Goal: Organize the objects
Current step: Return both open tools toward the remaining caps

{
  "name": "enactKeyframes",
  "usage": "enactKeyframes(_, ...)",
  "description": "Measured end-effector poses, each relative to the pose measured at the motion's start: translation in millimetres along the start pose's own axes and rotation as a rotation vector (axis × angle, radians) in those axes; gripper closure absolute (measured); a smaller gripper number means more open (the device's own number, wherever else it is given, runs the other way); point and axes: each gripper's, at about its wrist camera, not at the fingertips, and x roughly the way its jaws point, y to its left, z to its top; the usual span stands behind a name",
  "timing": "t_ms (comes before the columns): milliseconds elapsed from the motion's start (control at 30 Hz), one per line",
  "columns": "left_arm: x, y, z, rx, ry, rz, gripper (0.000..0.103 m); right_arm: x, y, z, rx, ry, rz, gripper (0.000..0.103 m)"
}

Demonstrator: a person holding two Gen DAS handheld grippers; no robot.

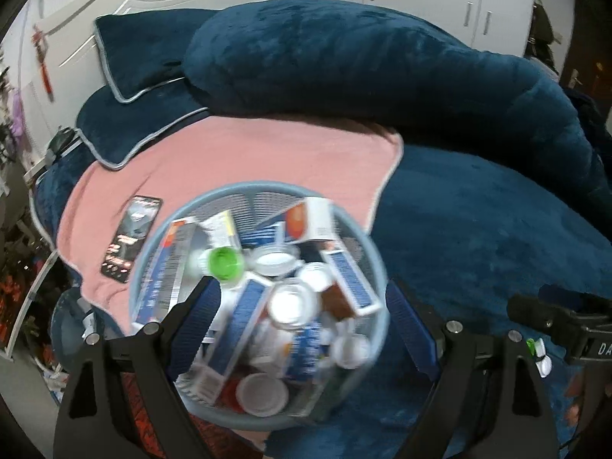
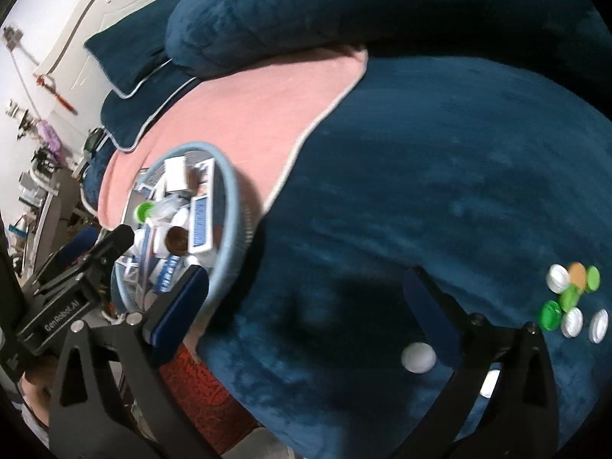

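**Round basket crammed with boxes and bottles, loose caps on blue blanket**

Left view, lower frame: left gripper [image 1: 302, 306] spread wide, its near finger over the basket's contents, pressing nothing visible. Centre: pale blue mesh basket [image 1: 376, 267], packed with blue-and-white boxes, white-capped bottles, 1 green cap [image 1: 223, 264]. Behind, upper left: pink towel [image 1: 248, 153], dark packet [image 1: 132, 239].

Right view, lower frame: right gripper [image 2: 306, 298] wide apart, empty. Lower centre: 1 white cap [image 2: 418, 357]. Right edge: cluster of caps [image 2: 573, 300], green, white, 1 orange, on blue blanket [image 2: 440, 172].
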Motion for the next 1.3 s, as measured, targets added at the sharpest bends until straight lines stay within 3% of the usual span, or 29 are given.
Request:
enactKeyframes(333,6,-88,-8,0.166,0.035,-0.193,0.013,-43,-83,-24,0.176,-0.037,-0.105,0.0)
enactKeyframes(533,34,-151,-35,0.314,0.144,-0.345,0.013,-67,-132,-58,0.321,-0.07,-0.154,0.0)
enactKeyframes(700,64,-195,-75,0.474,0.239,-0.373,0.013,-66,-163,-95,0.417,-0.038,-0.193,0.0)
enactKeyframes(867,80,-212,-98,0.491,0.282,-0.41,0.014,-51,-185,-127,0.445,0.021,-0.263,0.0)
enactKeyframes(1000,95,-230,-110,0.531,0.324,-0.432,0.033,-44,-199,-140,0.473,0.033,-0.283,0.001)
enactKeyframes(1033,100,-235,-115,0.551,0.338,-0.431,0.046,-45,-202,-141,0.488,0.025,-0.277,0.001)
enactKeyframes(1100,104,-237,-120,0.577,0.338,-0.412,0.055,-46,-205,-141,0.508,0.012,-0.262,0.001)
enactKeyframes(1200,102,-229,-117,0.536,0.33,-0.427,0.072,-46,-211,-143,0.526,0.002,-0.254,0.002)
enactKeyframes(1300,96,-213,-108,0.479,0.301,-0.396,0.072,-45,-213,-144,0.542,-0.006,-0.245,0.002)
